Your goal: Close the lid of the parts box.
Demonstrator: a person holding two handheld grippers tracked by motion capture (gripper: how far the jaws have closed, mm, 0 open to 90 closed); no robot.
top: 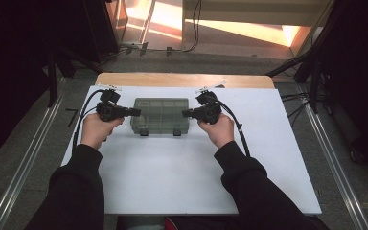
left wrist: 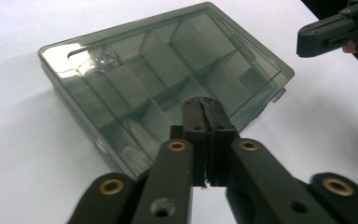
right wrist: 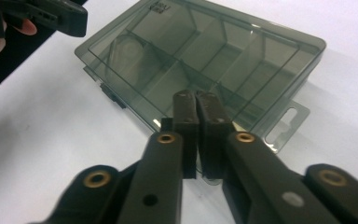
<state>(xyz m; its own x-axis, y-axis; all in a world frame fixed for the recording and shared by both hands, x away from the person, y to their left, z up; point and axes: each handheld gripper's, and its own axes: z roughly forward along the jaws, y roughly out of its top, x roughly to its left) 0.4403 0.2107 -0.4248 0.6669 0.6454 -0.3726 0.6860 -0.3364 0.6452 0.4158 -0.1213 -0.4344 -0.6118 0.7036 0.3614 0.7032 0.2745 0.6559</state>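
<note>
Smoky-grey compartment box (top: 160,115) lies flat with its clear lid closed on the white desk (top: 172,182), toward the far middle of the board, its two dark latches on the near edge. Nearest the camera in the high view, two dark sleeves come in from the bottom, and each hand holds a gripper aimed inward at the box. The left gripper (top: 133,112) sits at the box's left end, its tip at or just over the far-left corner; whether it touches the lid I cannot tell. In the left gripper view its fingers (left wrist: 196,122) are pressed together with nothing between them, hanging above the near corner of the lid. The right gripper (top: 186,114) sits at the box's right end, tip just beside the right edge. In the right gripper view its fingers (right wrist: 186,116) are likewise closed flat against each other and empty, above the lid next to the clear hang tab (right wrist: 286,122) that sticks out from the box. Through the lid, dividers split the inside into several compartments. A strip of wooden tabletop (top: 182,79) shows beyond the white board.
</note>
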